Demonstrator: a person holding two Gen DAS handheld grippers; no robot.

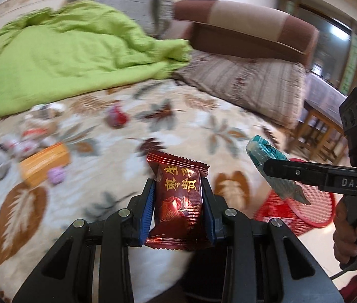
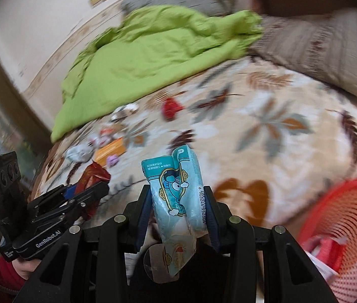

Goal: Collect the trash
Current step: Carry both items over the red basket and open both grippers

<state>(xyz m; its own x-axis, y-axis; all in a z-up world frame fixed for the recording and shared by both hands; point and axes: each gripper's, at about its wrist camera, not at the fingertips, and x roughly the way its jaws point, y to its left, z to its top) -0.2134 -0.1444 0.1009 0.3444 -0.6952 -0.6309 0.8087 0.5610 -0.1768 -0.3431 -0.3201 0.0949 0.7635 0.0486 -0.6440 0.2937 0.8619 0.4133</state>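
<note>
The bed [image 1: 191, 116] fills the middle, with a quilt [image 1: 59, 50] heaped on its far left part and pillows [image 1: 249, 80] stacked on its far right. A scatter of wrappers [image 1: 27, 139] and a small box [image 1: 44, 164] lie on the bedspread toward the left, before the quilt. A mesh basket [image 2: 350, 227] stands at the bed's near right edge with some scraps in it. Beyond the pillows, off the bed to the right, stands a table [image 1: 327, 108].

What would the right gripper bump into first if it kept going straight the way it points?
Probably the leaf-patterned beige bedspread. The right gripper, shut on a light blue cartoon wrapper, points across bare bedding; the crumpled green blanket lies farther on. Depth is unclear.
</note>
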